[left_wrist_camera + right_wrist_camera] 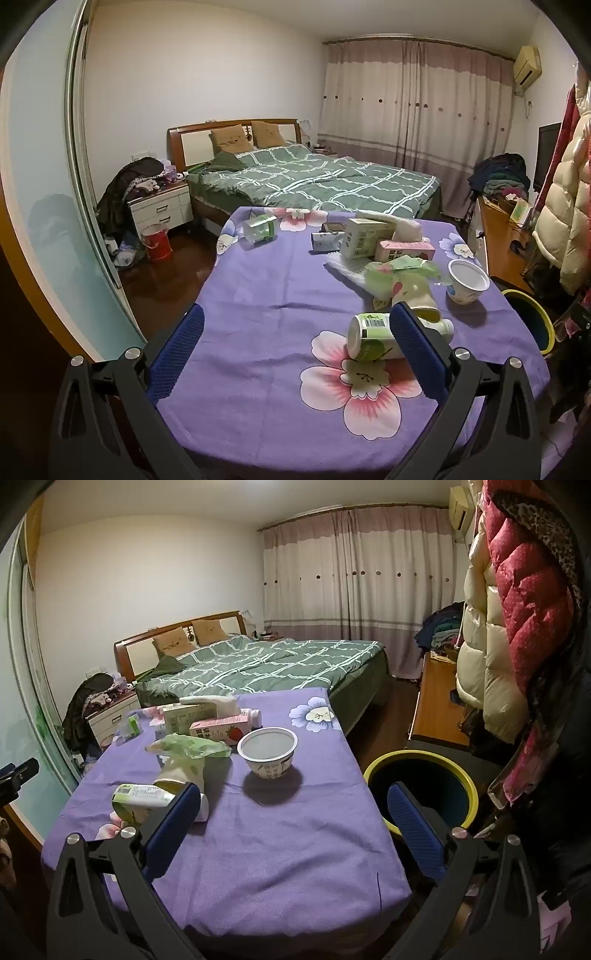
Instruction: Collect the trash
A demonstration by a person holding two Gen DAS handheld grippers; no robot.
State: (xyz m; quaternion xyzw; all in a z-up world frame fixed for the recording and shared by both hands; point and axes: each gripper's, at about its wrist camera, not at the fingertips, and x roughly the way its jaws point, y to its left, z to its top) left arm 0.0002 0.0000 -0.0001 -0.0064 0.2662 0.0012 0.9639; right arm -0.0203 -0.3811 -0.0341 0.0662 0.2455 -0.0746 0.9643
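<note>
Trash lies on a table with a purple flowered cloth [280, 325]. A white and green bottle [373, 336] lies on its side near my left gripper [295, 321], which is open and empty; its right finger [413, 343] is in front of the bottle. A white paper bowl [467, 282] stands upright, also in the right wrist view [267, 751]. A green plastic wrapper [402, 273], a pink carton [404, 251], a green and white box [364, 238] and a clear cup [260, 229] lie farther back. My right gripper [291, 805] is open and empty above the table's right front. A yellow-rimmed bin [421, 786] stands right of the table.
A bed with a green checked cover [317, 181] is behind the table. A white nightstand [160, 210] and a red bucket [157, 242] stand at the left. Hanging coats [517, 627] and a wooden desk [439, 709] are at the right.
</note>
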